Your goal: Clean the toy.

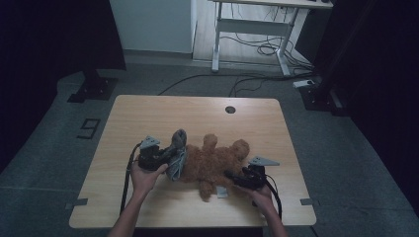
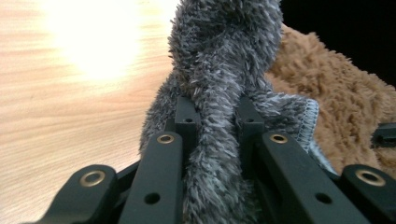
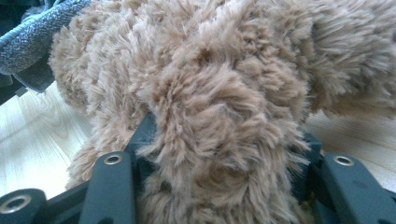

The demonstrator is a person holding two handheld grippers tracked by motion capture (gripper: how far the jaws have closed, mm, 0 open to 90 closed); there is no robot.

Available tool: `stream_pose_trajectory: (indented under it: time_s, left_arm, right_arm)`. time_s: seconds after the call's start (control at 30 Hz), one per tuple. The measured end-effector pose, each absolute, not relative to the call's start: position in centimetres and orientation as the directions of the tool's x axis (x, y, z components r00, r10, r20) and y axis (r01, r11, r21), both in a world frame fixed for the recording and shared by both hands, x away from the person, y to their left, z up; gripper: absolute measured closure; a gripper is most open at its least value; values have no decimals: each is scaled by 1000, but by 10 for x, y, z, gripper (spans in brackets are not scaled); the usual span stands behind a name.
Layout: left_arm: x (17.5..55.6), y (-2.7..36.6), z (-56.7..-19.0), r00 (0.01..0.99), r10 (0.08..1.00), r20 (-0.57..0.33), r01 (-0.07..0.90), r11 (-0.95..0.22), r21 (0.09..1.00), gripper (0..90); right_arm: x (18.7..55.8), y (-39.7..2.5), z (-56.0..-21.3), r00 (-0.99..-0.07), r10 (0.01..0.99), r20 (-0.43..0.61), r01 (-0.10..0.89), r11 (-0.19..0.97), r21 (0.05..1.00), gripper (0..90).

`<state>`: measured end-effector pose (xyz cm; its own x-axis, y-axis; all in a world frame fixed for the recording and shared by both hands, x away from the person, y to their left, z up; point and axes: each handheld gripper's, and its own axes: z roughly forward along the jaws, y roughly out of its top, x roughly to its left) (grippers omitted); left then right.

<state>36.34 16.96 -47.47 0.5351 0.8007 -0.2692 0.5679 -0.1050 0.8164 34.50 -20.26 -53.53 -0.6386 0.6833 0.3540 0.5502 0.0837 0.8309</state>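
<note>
— What has each gripper got?

— The left gripper pinches a bunched fold of the grey fleece garment, its jaws pressed into the pile. The right gripper is clamped on a limb of the brown teddy bear.

— And where is the bear?

— Lying flat on the worktop, near the front edge, between both hands, with the garment at its left end.

— What might go wrong?

— I judge the fleece could slide out of the pinch, since fur is slippery. Pulling unevenly could drag the bear sideways or snag the garment on a limb.
</note>
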Motion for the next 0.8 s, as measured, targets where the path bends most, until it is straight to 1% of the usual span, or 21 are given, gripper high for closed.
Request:
stream_pose_trajectory:
  time_s: [0.07,0.13,0.2,0.27,0.37,0.43,0.6,0.67,0.73,0.8]
  left_arm:
    - [364,172,-476,527,802,-281,576,-94,812,763]
    - [365,174,-474,528,789,-314,584,-69,809,763]
    - [367,171,-466,539,777,-326,579,-61,813,766]
    - [371,161,-453,566,753,-336,566,-59,822,768]
    - [373,133,-438,616,733,-289,535,-121,836,768]
    - [374,104,-430,655,720,-230,508,-194,839,768]
    - [378,49,-438,701,701,-128,488,-342,803,768]
    - [380,39,-444,705,699,-119,493,-362,791,768]
    - [380,35,-447,699,704,-127,499,-352,792,768]
    - [378,31,-443,710,689,-144,492,-340,801,768]
  right_arm:
    - [345,-203,-535,-641,683,349,546,86,833,442]
    - [345,-203,-536,-643,683,346,542,87,836,442]
    - [345,-203,-536,-645,683,343,538,86,839,442]
    - [345,-203,-536,-646,683,342,536,87,840,443]
    - [344,-203,-536,-647,684,336,532,90,842,443]
    - [344,-203,-536,-647,685,335,532,90,842,443]
    - [343,-204,-536,-653,682,331,528,96,844,443]
    - [343,-204,-537,-652,682,331,528,95,844,443]
    - [344,-204,-537,-651,682,334,530,93,843,443]
    - [344,-204,-537,-649,682,338,531,88,843,443]
